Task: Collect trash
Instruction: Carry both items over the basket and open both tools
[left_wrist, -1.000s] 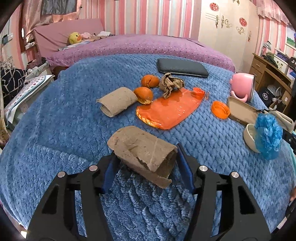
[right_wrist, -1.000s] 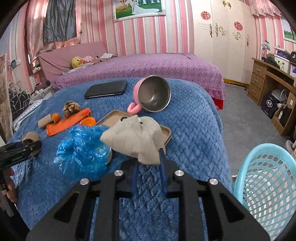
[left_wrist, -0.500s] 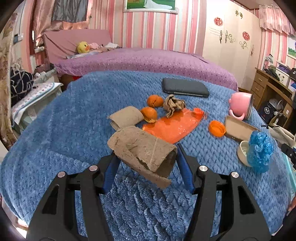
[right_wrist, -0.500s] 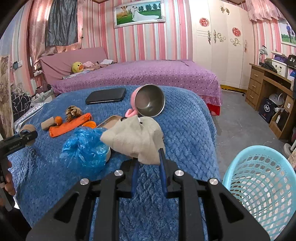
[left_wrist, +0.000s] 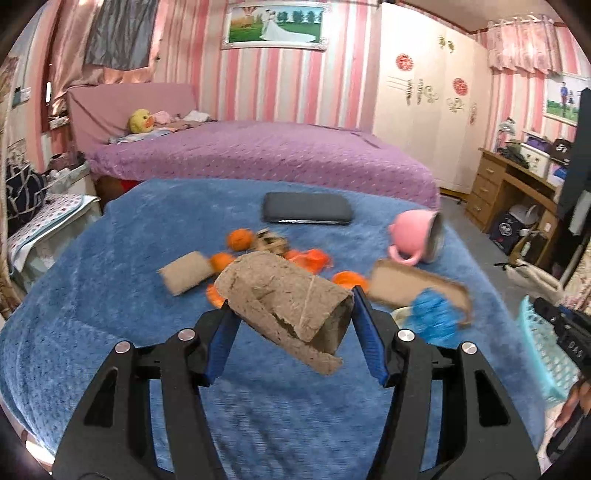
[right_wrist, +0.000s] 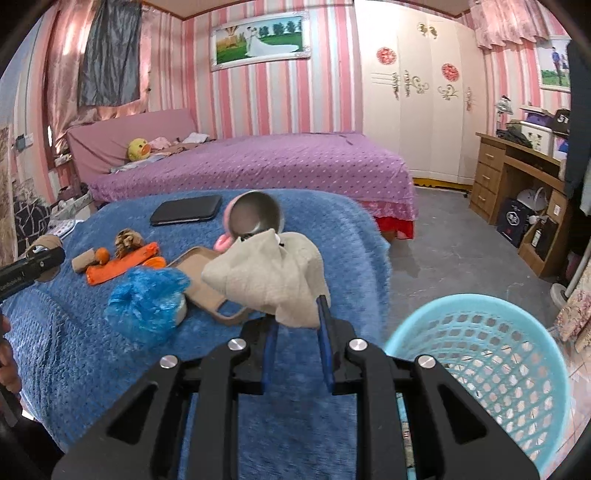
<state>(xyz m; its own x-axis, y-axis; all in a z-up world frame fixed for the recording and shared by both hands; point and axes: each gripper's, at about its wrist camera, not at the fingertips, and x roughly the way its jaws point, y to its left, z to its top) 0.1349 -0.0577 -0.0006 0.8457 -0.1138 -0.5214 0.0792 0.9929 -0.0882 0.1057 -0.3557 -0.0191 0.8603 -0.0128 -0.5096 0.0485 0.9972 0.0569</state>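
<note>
1. Since a second ago both hands have lifted and swung toward the right of the scene: in the left wrist view the blue blanket (left_wrist: 110, 258) now sits lower and farther off, and in the right wrist view the light-blue mesh basket (right_wrist: 491, 354) has come much further into frame
2. The left tongs (left_wrist: 291, 328) are clamped on a brown cardboard tube (left_wrist: 284, 299) — held crosswise between the blue pads, its torn flap hanging below, clear of the blanket
3. The right tongs (right_wrist: 297, 325) are pinched nearly together on a crumpled beige paper towel (right_wrist: 269, 273), which bunches up above the fingertips
4. The basket stands on the floor just beside the blanket's edge, to the right of the right tongs and below them
5. Trash left on the blanket: a second, smaller cardboard tube (left_wrist: 186, 271), two pieces of orange peel (left_wrist: 240, 238), a crumpled brown wrapper (right_wrist: 127, 238), a flat orange plastic bag (right_wrist: 122, 264) and an orange lid (right_wrist: 155, 263)
6. A crumpled blue plastic bag (right_wrist: 147, 299) lies on a small white bowl — just beside a shallow tan tray (right_wrist: 207, 284)
7. A pink mug (left_wrist: 413, 236) with a steel lining lies on its side behind the tray, and a black flat case (left_wrist: 306, 212) rests farther back on the blanket
8. In the right wrist view the left tongs show at the left edge with their tube, well apart from the right tongs
9. A purple bed (right_wrist: 258, 162) stands behind the blanket and a wooden desk (right_wrist: 517, 177) to the right
</note>
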